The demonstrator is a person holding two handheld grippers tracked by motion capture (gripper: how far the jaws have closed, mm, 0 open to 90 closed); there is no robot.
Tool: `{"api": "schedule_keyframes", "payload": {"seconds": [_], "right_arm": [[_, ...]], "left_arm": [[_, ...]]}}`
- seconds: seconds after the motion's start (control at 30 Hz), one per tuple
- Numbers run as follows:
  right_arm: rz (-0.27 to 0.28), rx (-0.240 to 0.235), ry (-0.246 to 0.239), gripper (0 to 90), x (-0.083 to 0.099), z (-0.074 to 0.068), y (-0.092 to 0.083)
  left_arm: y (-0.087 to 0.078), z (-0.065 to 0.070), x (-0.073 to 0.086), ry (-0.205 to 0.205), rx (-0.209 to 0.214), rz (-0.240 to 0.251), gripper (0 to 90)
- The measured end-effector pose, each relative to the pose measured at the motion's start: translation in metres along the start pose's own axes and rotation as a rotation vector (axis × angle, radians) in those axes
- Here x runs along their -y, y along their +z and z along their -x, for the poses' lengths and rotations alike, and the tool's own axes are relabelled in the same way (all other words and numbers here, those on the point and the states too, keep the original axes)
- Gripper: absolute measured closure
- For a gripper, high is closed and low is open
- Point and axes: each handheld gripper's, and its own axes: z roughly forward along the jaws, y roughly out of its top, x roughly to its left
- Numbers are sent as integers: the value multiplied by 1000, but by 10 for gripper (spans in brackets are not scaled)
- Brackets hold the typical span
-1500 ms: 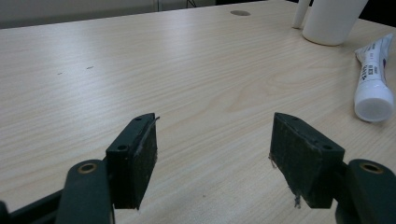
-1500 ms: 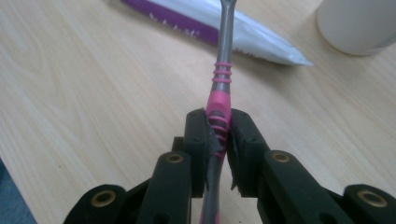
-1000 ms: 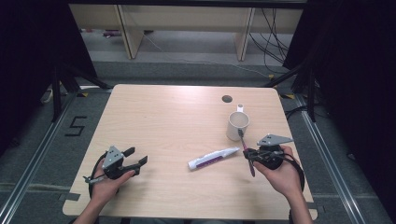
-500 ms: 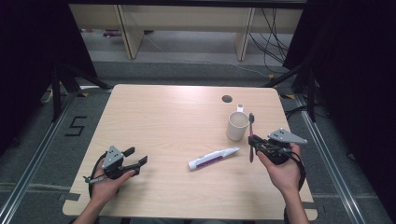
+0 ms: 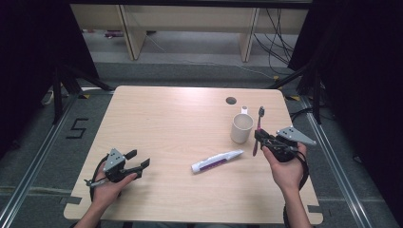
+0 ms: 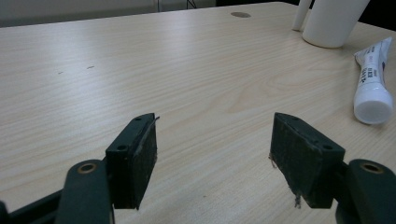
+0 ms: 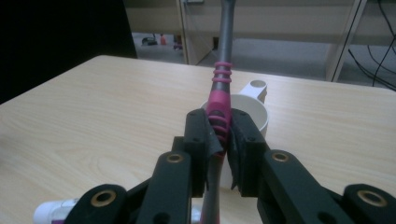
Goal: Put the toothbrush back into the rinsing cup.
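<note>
The right gripper point(image 5: 260, 139), jaws clamped on a pink-and-grey plastic toothbrush point(image 7: 219, 100) held upright just beside the white ceramic mug point(image 5: 241, 128) on the pale wood bench point(image 5: 166, 118), w/ the left gripper point(image 6: 212, 156) resting open-jawed, risks the slim handle pivoting & knocking the mug.

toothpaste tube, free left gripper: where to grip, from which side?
Grip the toothpaste tube mid-body, across its narrow width, coming from above. It lies flat, cap toward the left gripper, whose jaws stand open; the body looks easier to pinch than the round cap or thin crimped end.

Probably lab: floor rails point(image 5: 28, 175), cables point(image 5: 280, 33)
</note>
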Motion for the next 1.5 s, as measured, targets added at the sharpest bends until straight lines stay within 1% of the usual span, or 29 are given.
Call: {"api": "schedule_keyframes", "payload": {"seconds": [0.03,0.1,0.13,0.2,0.23,0.27,0.3,0.37,0.57,0.6,0.63,0.67,0.7,0.77,0.87,0.9,0.93,0.97,1.0,1.03,1.13,1.17,1.2,1.27,1.3,1.33,1.4,1.47,1.5], "right_arm": [[10,1,-3,789,-2,1,1],[8,11,0,788,-3,2,0],[21,0,19,789,-4,2,1],[45,14,20,788,-5,2,3],[41,23,36,788,-6,2,3],[41,23,36,788,-6,2,3],[60,25,22,789,-8,3,6],[56,27,22,789,-10,4,6],[99,49,11,788,-17,2,11],[98,55,11,788,-18,2,12],[102,61,32,788,-20,0,13],[102,61,32,788,-20,0,13],[110,68,10,788,-22,2,15],[121,71,15,789,-23,2,17],[120,78,14,788,-25,2,18],[131,73,20,788,-25,3,19],[133,79,13,788,-26,3,20],[124,83,11,788,-27,4,20],[126,80,26,788,-27,4,21],[126,90,20,788,-28,5,22],[131,79,29,788,-30,5,23],[131,90,18,788,-30,6,24],[142,81,22,788,-32,6,26],[138,84,25,788,-32,6,26],[152,86,16,788,-33,7,27],[137,97,18,788,-34,7,26],[137,96,24,788,-35,7,28],[144,101,8,788,-36,9,29],[147,102,17,788,-37,9,30]], "left_arm": [[0,1,1,-24,1,0,316],[0,1,1,-21,1,0,316],[0,1,1,-19,1,0,316],[0,1,1,-20,1,0,316],[0,1,1,-22,2,1,316],[0,1,0,-10,2,1,316],[0,0,0,2,-1,-4,316],[0,0,0,-2,-1,-2,316],[-1,0,0,-1,0,-1,316],[-1,0,0,0,0,-1,316],[-1,0,0,-2,0,0,316],[-1,0,0,-2,0,0,317],[-1,0,0,-2,0,0,316],[-1,0,0,0,0,-1,316],[-1,0,0,-1,0,-1,317],[-1,0,0,-2,0,1,316],[-1,0,0,-2,1,1,316],[-1,0,0,-2,0,0,317],[-1,0,0,0,0,0,316],[-1,-1,0,1,0,0,317],[-1,0,0,0,0,0,317],[-1,0,0,-2,0,1,317],[-1,0,0,-2,1,1,317],[-1,0,0,0,0,0,317],[-1,-1,0,0,-1,0,317],[-1,-1,0,1,-1,0,317],[-1,0,0,-2,0,1,317],[-1,0,0,0,-2,0,317],[-1,0,0,0,-2,-1,317]]}}
